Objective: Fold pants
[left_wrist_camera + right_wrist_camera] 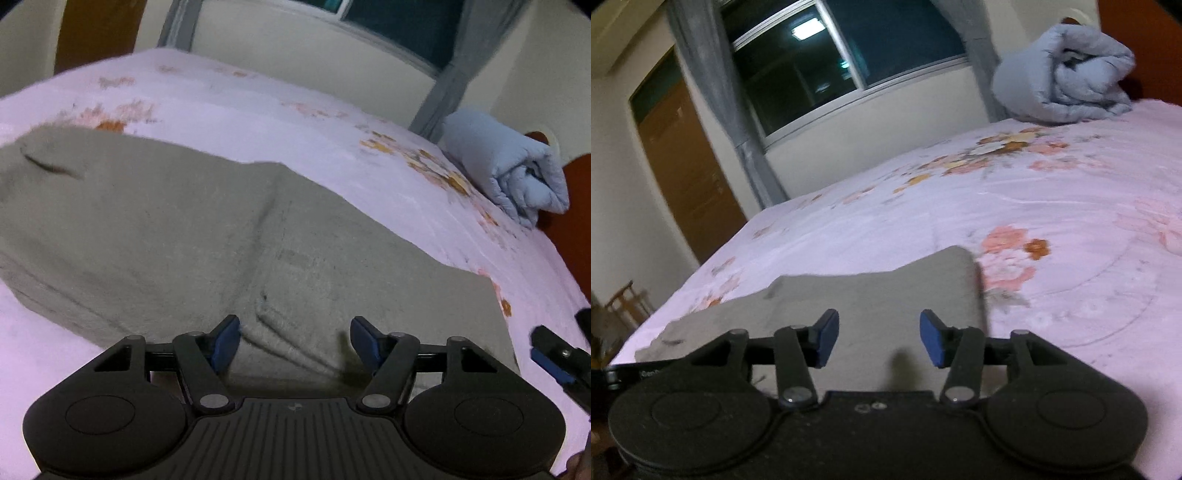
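Surface: floral bedsheet on a bed, window behind.
Left gripper: jaws wide, empty, low over the pants' near edge.
Right gripper: jaws wide, empty, above a corner.
Pants: grey, spread flat; likely soft, light, limp; pinch near edge and corner.

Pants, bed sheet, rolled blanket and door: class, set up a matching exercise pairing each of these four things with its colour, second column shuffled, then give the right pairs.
Column 1:
1. pants
2. bed sheet
3. rolled blanket
4. door

Column 2:
A. light blue
B. brown
C. grey-green
D. pale pink with orange and pink flowers

Pairs: 1-C, 2-D, 3-A, 4-B
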### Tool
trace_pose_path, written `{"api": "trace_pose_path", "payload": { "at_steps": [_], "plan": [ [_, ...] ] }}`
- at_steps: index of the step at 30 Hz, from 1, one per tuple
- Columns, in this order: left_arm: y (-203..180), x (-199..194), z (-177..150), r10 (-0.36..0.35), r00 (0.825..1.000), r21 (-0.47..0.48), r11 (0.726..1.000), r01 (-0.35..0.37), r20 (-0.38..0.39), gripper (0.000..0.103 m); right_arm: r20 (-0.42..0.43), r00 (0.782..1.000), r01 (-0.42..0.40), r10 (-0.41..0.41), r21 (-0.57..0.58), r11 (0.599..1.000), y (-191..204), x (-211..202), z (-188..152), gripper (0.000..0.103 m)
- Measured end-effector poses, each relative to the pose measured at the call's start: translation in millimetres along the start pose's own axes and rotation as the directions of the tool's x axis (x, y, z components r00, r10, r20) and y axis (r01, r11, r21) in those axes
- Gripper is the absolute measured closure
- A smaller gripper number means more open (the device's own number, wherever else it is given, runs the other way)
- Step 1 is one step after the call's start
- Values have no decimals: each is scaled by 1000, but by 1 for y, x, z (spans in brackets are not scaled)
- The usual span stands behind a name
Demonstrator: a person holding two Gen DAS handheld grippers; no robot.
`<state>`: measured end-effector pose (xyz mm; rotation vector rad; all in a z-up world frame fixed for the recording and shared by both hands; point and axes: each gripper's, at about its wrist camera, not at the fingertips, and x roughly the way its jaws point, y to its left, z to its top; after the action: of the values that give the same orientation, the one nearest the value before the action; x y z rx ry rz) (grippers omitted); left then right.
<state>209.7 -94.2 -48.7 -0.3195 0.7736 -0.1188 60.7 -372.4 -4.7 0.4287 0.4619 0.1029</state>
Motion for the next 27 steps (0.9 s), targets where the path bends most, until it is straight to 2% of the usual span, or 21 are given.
{"api": "trace_pose_path", "payload": {
  "at_steps": [2, 3, 4, 5, 10, 13, 16, 23, 24, 25, 26, 27],
  "plan": [
    [-5, 7, 0, 13, 1000, -10, 1000, -13, -12, 36, 22, 1000, 6, -7, 43, 999, -12, -2, 6, 58],
    [-7, 8, -1, 14, 1000, -6, 1000, -15, -12, 42, 29, 1000, 9, -11, 60, 998, -17, -3, 9, 56],
    [-8, 8, -2, 23, 1000, 3, 1000, -23, -7, 74, 35, 999, 14, -17, 73, 997, -23, -4, 11, 55],
    [-8, 7, -2, 26, 1000, 7, 1000, -26, -1, 81, 39, 999, 16, -19, 79, 997, -26, -5, 11, 54],
    [1, -7, -2, -31, 998, -5, 1000, 31, 51, 86, 33, 999, 10, -14, 117, 993, -43, 3, 14, 52],
    [6, -8, -5, -34, 998, -24, 999, 35, 44, 86, 28, 1000, -17, 13, 142, 990, -50, 12, 20, 51],
    [15, 0, -10, -24, 1000, -52, 998, 25, 12, 85, 13, 996, -88, 87, 186, 979, -58, 30, 34, 44],
    [12, 5, -10, -8, 1000, -34, 999, 8, -6, 85, -50, 972, -210, 231, 267, 941, -66, 79, 62, 44],
    [13, 6, -9, -8, 1000, -31, 999, 7, -10, 84, -75, 961, -233, 267, 302, 925, -69, 90, 61, 45],
    [13, 7, -8, -8, 1000, -27, 1000, 8, -14, 83, -123, 959, -204, 255, 321, 925, -72, 102, 59, 49],
    [13, 8, -8, -14, 1000, -20, 1000, 13, -21, 82, -195, 959, -136, 208, 328, 935, -78, 118, 56, 52],
    [13, 8, -8, -14, 1000, -16, 1000, 13, -22, 82, -252, 952, -81, 172, 337, 938, -85, 130, 51, 72]
  ]
}}
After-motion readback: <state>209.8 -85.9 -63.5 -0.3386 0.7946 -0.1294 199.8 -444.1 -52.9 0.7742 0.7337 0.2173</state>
